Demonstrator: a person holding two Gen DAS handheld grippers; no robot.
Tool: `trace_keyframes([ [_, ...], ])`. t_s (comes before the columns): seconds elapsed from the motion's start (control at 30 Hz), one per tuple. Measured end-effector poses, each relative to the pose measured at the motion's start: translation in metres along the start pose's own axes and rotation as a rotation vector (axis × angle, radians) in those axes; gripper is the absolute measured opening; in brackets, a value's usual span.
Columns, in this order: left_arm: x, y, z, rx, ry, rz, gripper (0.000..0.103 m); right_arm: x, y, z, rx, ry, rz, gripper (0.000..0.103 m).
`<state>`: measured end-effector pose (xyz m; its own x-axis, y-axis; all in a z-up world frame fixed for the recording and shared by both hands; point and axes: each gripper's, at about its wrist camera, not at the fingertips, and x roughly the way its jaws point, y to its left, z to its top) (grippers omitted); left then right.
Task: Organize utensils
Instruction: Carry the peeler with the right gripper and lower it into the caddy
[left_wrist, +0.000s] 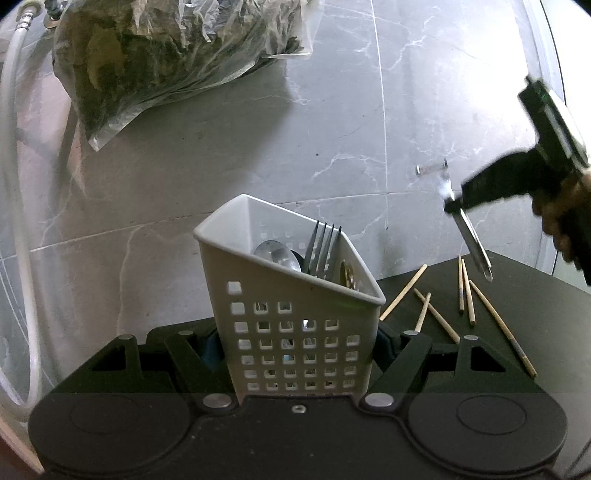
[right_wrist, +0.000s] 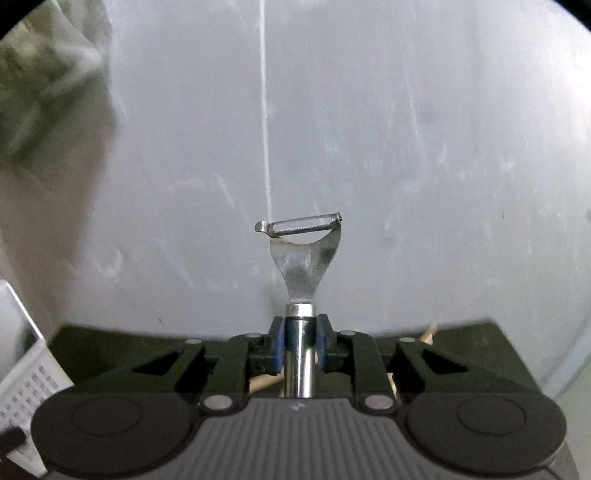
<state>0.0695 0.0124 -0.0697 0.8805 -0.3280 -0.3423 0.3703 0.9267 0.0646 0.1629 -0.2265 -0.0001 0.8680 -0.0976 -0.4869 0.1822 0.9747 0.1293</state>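
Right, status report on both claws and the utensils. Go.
Left claw clamped on white caddy. Right claw gripping peeler, above the table. Chopsticks loose on black table. Nothing in the way.

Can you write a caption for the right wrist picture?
Right gripper holds a metal peeler by its handle, blade end up.

Place: we take this for a home kitchen corner.
Floor: grey marble-look tiles (left_wrist: 332, 110) with pale veins.
Utensils: a white perforated caddy (left_wrist: 295, 332) with a fork (left_wrist: 325, 247) (and spoons), chopsticks (left_wrist: 436, 321) on our dark bench (left_wrist: 517, 288).
Groceries: bagged leafy greens (left_wrist: 166, 55).
Plumbing: a white hose (left_wrist: 14, 184).
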Motion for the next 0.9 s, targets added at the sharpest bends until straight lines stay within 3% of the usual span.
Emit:
trace_keyframes([
  [0.23, -0.002, 0.002, 0.000, 0.003, 0.002, -0.011, 0.077, -0.058, 0.046, 0.006, 0.104, -0.220, 0.404, 0.019],
  [0.37, -0.003, 0.003, 0.000, 0.004, 0.004, -0.015, 0.077, -0.062, 0.085, 0.006, 0.068, -0.278, 0.546, 0.019],
  [0.57, -0.003, 0.004, 0.002, 0.001, 0.006, -0.015, 0.077, -0.034, 0.124, -0.016, -0.019, -0.202, 0.588, 0.019],
  [0.9, -0.003, 0.005, 0.000, 0.003, -0.001, -0.017, 0.077, -0.035, 0.135, -0.045, -0.074, -0.119, 0.573, 0.019],
])
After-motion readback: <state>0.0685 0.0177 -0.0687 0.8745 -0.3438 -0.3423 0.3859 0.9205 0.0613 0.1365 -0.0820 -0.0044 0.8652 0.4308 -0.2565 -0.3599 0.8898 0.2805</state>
